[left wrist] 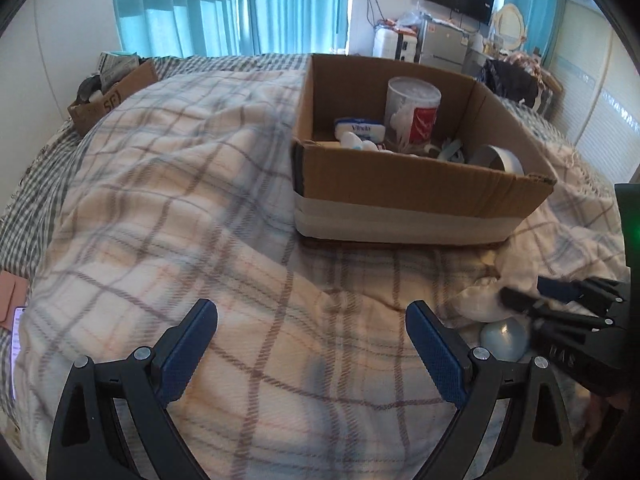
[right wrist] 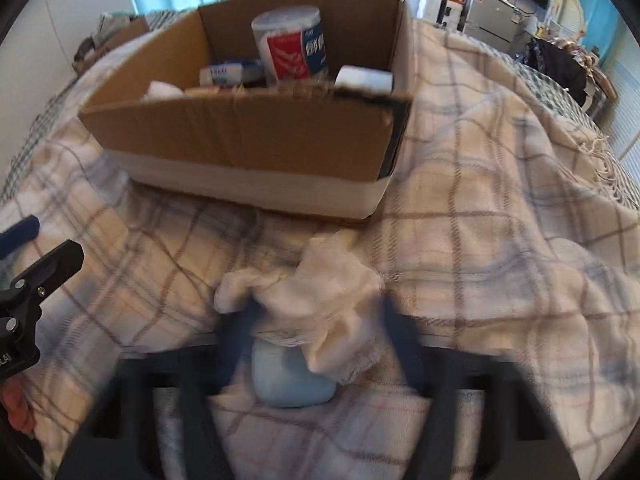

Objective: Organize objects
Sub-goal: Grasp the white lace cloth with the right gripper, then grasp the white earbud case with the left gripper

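Reaching for the loose things left on the bed (left wrist: 240,240), we judge ourselves to be at the pick-up step: the cardboard box (right wrist: 248,140) already holds a tall canister (right wrist: 290,46), a small blue-and-white pack (right wrist: 230,72) and other bits, while a white cloth (right wrist: 320,300) and a pale blue rounded object (right wrist: 294,380) lie outside it on the plaid blanket (right wrist: 500,260). In the right wrist view the right gripper (right wrist: 320,320) is blurred, its fingers spread wide and standing to either side of the cloth, with the blue object just behind the cloth and partly under its edge; whether the fingers touch the fabric we cannot tell. The box sits beyond the cloth, near but apart from it. Our left gripper (left wrist: 312,344) hangs wide and holds nothing over bare blanket, with the box ahead and to its right. The next move, as we read it, calls for closing the right gripper on the cloth alone, gathering enough fabric that it does not slip, then lifting it clear of the blue object and carrying it over the near wall of the box.
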### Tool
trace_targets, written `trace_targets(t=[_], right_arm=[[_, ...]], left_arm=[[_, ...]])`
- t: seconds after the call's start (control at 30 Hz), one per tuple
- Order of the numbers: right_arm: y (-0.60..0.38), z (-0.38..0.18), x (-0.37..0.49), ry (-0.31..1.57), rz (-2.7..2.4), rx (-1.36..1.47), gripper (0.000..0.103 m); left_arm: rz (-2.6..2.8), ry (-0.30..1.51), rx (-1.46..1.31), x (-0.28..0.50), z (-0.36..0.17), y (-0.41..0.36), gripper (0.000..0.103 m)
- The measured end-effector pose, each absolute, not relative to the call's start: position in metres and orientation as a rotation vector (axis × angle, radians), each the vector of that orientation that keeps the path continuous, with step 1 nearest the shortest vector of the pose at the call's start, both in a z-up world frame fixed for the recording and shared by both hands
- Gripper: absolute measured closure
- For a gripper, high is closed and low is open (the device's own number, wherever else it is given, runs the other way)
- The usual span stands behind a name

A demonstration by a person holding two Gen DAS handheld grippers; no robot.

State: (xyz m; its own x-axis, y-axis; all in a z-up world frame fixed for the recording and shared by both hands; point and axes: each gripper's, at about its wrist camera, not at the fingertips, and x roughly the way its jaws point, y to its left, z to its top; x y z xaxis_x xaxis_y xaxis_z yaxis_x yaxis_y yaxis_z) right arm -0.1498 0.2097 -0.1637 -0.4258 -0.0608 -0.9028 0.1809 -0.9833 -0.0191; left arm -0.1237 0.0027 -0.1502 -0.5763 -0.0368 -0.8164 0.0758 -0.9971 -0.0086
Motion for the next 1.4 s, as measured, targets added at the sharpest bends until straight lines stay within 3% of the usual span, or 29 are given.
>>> trace_targets(t=[0.03,0.27,0.43,0.67,0.77,0.87,0.9,1.13,1.4], right_arm=[[0.212,-0.163,-0.147,0.167,-2.536,1.594,0.091],[0.247,-0.106,-0.108,0.208,-2.655,1.427,0.092],[0.286,-0.096,-0.097,0.167,-2.737,1.435,0.092],[0.314,-0.112,-0.093,0.029,-2.722,1.454,0.092],[0.315,-0.116,-0.094,0.013,-2.713,1.456,0.092],[0.316,-0.119,-0.092,-0.006,-2.711,1.457,0.092],[0.316,-0.121,-0.091,-0.011,-2.715,1.458,0.092],[0.303,-0.104,-0.071,0.025,-2.776,1.382,0.092],[0.268,-0.076,-0.038,0.098,-2.794,1.305,0.092]], left_arm=[[-2.731,0.06,1.419,-0.124,-0.151,0.007,0.005],[-2.754,0.073,1.504,-0.131,-0.159,0.055,0.005],[-2.759,0.102,1.599,-0.131,-0.174,0.092,0.005],[-2.774,0.058,1.746,-0.131,-0.197,0.135,0.016],[-2.755,-0.077,1.815,-0.131,-0.209,0.158,0.021],[-2.78,-0.075,1.822,-0.129,-0.213,0.16,0.038],[-2.785,-0.044,1.821,-0.127,-0.212,0.156,0.045],[-2.814,0.025,1.724,-0.102,-0.185,0.128,0.045],[-2.923,0.105,1.512,-0.075,-0.115,0.082,0.045]])
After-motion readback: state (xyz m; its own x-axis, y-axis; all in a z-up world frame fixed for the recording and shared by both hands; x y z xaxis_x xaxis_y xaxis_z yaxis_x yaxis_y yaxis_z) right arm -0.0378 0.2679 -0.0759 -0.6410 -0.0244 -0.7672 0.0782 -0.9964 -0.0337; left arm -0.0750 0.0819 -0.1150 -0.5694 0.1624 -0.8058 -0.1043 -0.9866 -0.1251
